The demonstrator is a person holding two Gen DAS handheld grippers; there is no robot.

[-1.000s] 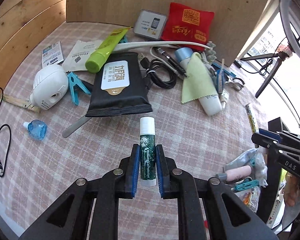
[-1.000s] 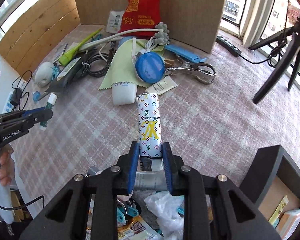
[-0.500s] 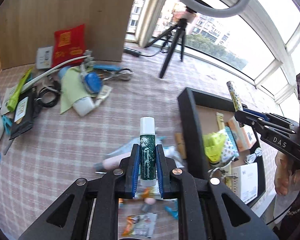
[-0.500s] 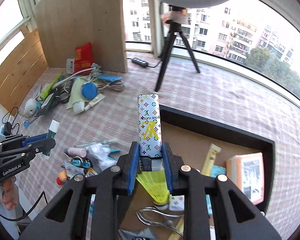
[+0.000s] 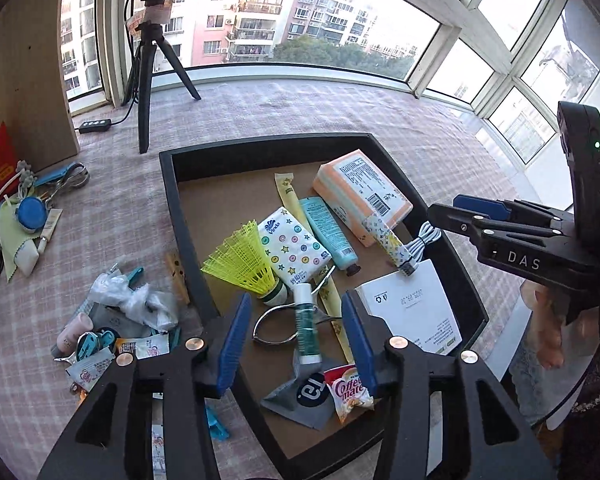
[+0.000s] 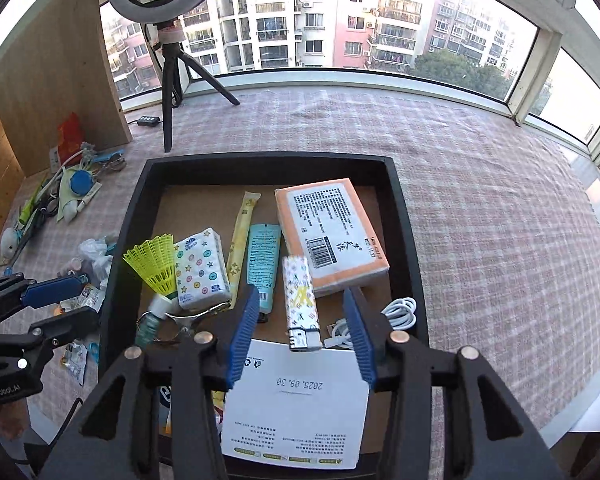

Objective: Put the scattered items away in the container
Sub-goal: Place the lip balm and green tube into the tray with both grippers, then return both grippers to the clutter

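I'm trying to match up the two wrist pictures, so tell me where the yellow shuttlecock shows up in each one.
Left wrist view: the yellow shuttlecock lies in the black tray, just left of centre, above the left gripper.
Right wrist view: the shuttlecock sits left of centre by the tray's left wall, upper left of the right gripper.
Shared landmark: the patterned tissue pack, right beside the shuttlecock in both.
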